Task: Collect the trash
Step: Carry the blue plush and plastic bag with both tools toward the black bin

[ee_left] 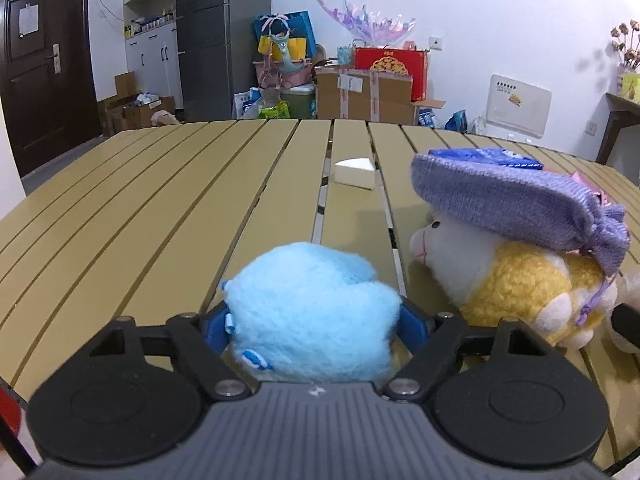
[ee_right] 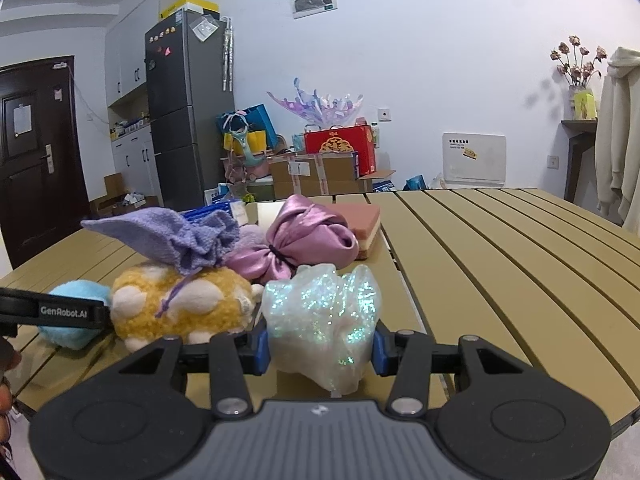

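- The left gripper point(ee_left: 312, 320) has its blue pads against both sides of a fluffy light-blue plush ball point(ee_left: 312, 312), so it is clamped on it; whether the ball is lifted off the slatted table point(ee_left: 160, 208) I cannot tell.
- The right gripper point(ee_right: 320, 346) is closed on a crumpled iridescent plastic wrapper point(ee_right: 322, 320), pads pressed into its sides, the wrapper's lower end near the table edge.
- Just beside both grippers sits a yellow-and-white plush sheep point(ee_right: 180, 308) with a purple knit drawstring pouch point(ee_right: 176, 240) lying on top of it.
- Behind the sheep lie a pink satin pouch point(ee_right: 304, 240), a blue packet point(ee_left: 484, 158) and a pink-and-cream sponge block point(ee_right: 362, 224); further out on the table is a white wedge-shaped sponge point(ee_left: 354, 174).
- No bin or trash bag shows in either view.
- My reading: collection is at an early stage, with two items in hand, nothing visibly deposited, and at least six items left on the table.
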`<move>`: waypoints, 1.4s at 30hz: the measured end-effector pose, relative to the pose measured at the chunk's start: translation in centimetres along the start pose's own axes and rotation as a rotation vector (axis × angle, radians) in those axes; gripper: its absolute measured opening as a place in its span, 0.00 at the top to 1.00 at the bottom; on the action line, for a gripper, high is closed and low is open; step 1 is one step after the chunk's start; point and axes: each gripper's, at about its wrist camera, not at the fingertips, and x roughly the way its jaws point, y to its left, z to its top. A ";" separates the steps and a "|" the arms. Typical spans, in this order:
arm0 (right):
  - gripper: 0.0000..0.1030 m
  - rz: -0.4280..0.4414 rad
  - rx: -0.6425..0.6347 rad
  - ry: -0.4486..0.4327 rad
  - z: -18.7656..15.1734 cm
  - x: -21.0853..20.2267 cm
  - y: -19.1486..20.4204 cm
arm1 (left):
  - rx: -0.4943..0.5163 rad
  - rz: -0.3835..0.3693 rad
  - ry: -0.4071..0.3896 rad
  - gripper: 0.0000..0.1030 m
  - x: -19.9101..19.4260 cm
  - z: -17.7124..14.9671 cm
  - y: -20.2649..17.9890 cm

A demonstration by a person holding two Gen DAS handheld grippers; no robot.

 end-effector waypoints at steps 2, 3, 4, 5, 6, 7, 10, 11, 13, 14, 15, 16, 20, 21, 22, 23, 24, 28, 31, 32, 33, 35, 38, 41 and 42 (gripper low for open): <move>0.56 0.003 -0.001 0.003 0.0 0.0 0.2 | -0.007 -0.013 -0.005 0.24 -0.1 -0.1 0.2; 0.56 0.004 -0.001 0.004 -0.1 -0.1 0.3 | -0.007 -0.007 -0.005 0.24 -0.2 -0.1 0.3; 0.56 0.005 -0.001 0.004 -0.1 -0.1 0.3 | -0.007 -0.002 -0.009 0.24 -0.3 -0.1 0.4; 0.56 0.008 -0.001 0.004 -0.1 -0.1 0.3 | -0.010 0.000 -0.015 0.24 -0.4 -0.1 0.5; 0.56 0.010 -0.001 0.004 0.0 -0.2 0.3 | -0.013 0.003 -0.018 0.24 -0.6 -0.1 0.5; 0.56 0.012 -0.002 0.003 -0.1 -0.4 0.3 | -0.014 0.009 -0.023 0.24 -0.9 -0.1 0.6; 0.56 0.019 -0.005 -0.003 0.0 -0.8 0.3 | -0.015 0.016 -0.041 0.24 -1.9 -0.1 0.6; 0.56 0.021 -0.005 -0.006 0.0 -1.1 0.2 | -0.018 0.015 -0.049 0.24 -2.4 -0.1 0.6; 0.56 0.026 -0.005 -0.011 0.0 -1.6 0.2 | -0.029 0.006 -0.066 0.24 -3.3 -0.1 0.6; 0.56 0.029 -0.007 -0.014 0.1 -1.9 0.2 | -0.031 0.010 -0.073 0.24 -3.8 0.0 0.5; 0.56 0.031 -0.012 -0.020 0.1 -2.2 0.2 | -0.034 0.013 -0.081 0.24 -4.4 -0.1 0.5; 0.56 0.031 -0.017 -0.024 0.1 -2.5 0.2 | -0.037 0.012 -0.089 0.24 -4.9 -0.1 0.7; 0.56 0.043 -0.020 -0.042 0.4 -4.2 0.3 | -0.051 -0.001 -0.115 0.24 -7.3 -0.1 0.9; 0.56 0.044 -0.022 -0.044 0.5 -4.6 0.3 | -0.054 -0.005 -0.121 0.24 -7.9 -0.2 0.9; 0.56 0.039 -0.024 -0.042 0.5 -5.1 0.4 | -0.056 -0.009 -0.125 0.24 -8.6 -0.4 1.0; 0.56 0.040 -0.023 -0.040 0.5 -5.6 0.4 | -0.057 -0.013 -0.125 0.24 -9.2 -0.6 1.1; 0.56 0.045 -0.020 -0.038 0.3 -6.0 0.3 | -0.057 -0.014 -0.123 0.24 -9.9 -0.8 1.3; 0.56 0.049 -0.032 -0.039 0.1 -7.8 0.5 | -0.061 -0.012 -0.128 0.24 -12.5 -1.7 2.2; 0.56 0.055 -0.039 -0.038 -0.3 -9.5 0.7 | -0.063 -0.015 -0.141 0.24 -14.7 -2.3 2.9; 0.56 0.056 -0.038 -0.036 -0.5 -10.0 0.7 | -0.064 -0.017 -0.145 0.24 -15.4 -2.5 3.1; 0.56 0.057 -0.038 -0.034 -0.7 -10.5 0.7 | -0.064 -0.019 -0.147 0.24 -16.0 -2.8 3.2; 0.56 0.057 -0.042 -0.027 -1.0 -11.6 0.9 | -0.059 -0.026 -0.150 0.24 -17.2 -3.2 3.3; 0.56 0.061 -0.045 -0.013 -1.5 -13.2 0.9 | -0.049 -0.033 -0.149 0.24 -18.7 -3.9 3.4; 0.56 0.068 -0.044 -0.001 -2.0 -14.7 0.9 | -0.037 -0.045 -0.143 0.24 -19.9 -4.6 3.3; 0.56 0.067 -0.048 0.003 -2.2 -15.1 1.0 | -0.033 -0.046 -0.143 0.24 -20.4 -4.9 3.2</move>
